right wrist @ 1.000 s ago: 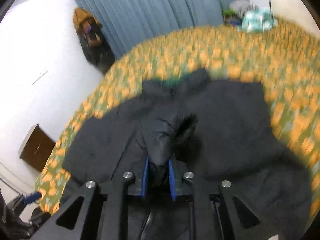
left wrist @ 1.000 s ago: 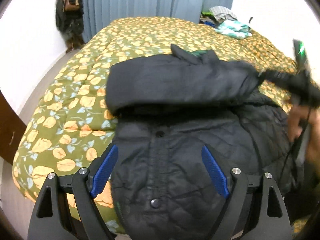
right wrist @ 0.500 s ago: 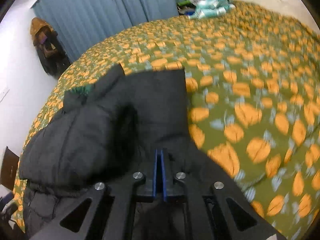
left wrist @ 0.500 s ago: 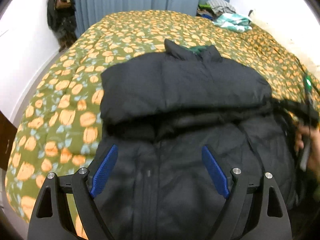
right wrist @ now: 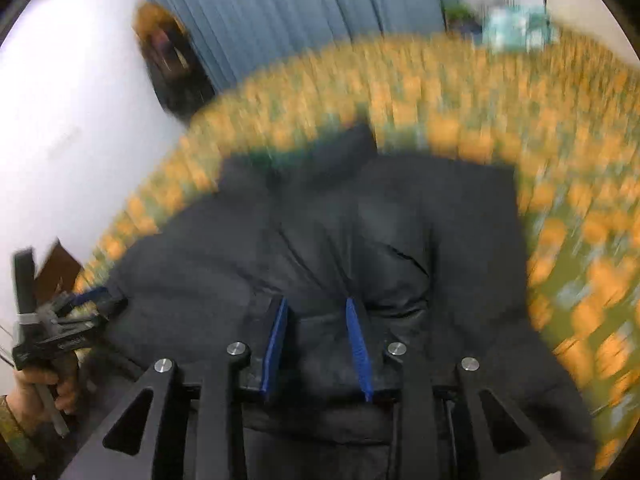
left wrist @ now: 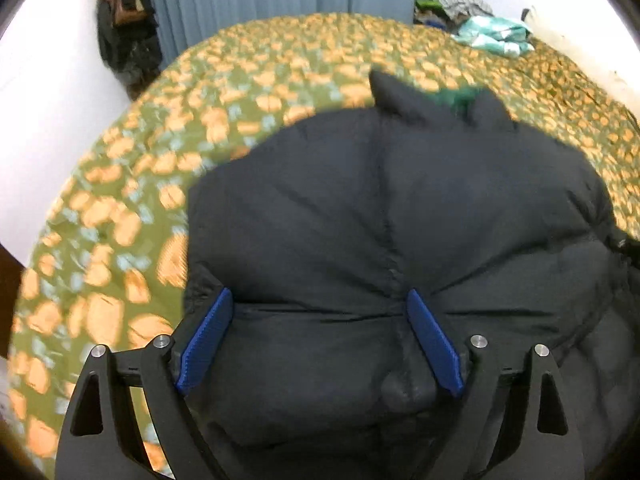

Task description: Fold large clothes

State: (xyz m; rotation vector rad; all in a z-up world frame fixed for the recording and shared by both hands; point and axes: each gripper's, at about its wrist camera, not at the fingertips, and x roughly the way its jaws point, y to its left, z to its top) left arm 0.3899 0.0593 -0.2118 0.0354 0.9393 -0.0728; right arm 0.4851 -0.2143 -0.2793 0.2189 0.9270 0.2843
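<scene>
Two grippers hang over one black puffer jacket [left wrist: 384, 232], which lies spread on a bed under a green quilt with orange flowers [left wrist: 120, 216]. In the left wrist view the jacket fills the centre and lower right of the frame, its collar poking up at the upper middle with a scrap of green lining showing between the two collar points. The left gripper [left wrist: 320, 344] sits at the bottom of that frame with its blue pads spread wide, released, the padded fabric lying under and between them but not pinched.

In the right wrist view the picture is smeared by motion, yet the jacket [right wrist: 320, 240] again takes the middle, collar toward the upper centre. The right gripper [right wrist: 316, 344] at the bottom has just been opening: its blue pads now stand a narrow gap apart with dark fabric showing between them, and I cannot tell whether they press on it. At the lower left edge of this frame a hand [right wrist: 36, 392] grips the handle of the other gripper.

Blue curtains [left wrist: 280, 4] hang along the top of both frames, dark clothes [left wrist: 124, 32] hang on the white wall at upper left, and a pile of laundry [left wrist: 484, 28] rests at the quilt's upper right corner.
</scene>
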